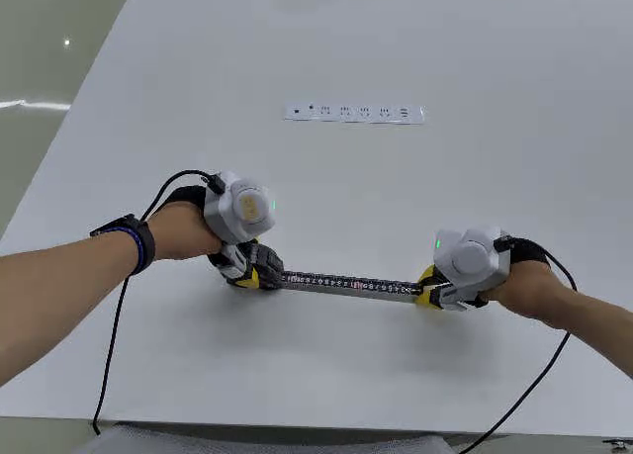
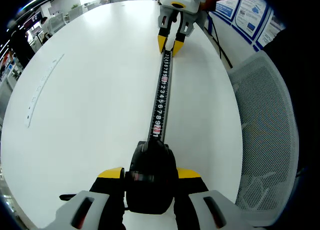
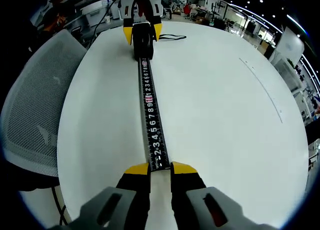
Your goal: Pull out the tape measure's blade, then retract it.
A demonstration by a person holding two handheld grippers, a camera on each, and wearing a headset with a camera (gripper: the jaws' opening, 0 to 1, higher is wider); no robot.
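My left gripper is shut on the black tape measure case, which rests on the white table. The dark numbered blade runs out of the case flat along the table toward my right gripper. That gripper is shut on the blade's end, its yellow-tipped fingers pinching it. In the left gripper view the blade stretches away to the right gripper. In the right gripper view the blade reaches the case held by the left gripper.
A white power strip lies farther back on the table. Black cables trail from both grippers over the near edge. A grey mesh chair stands beside the table.
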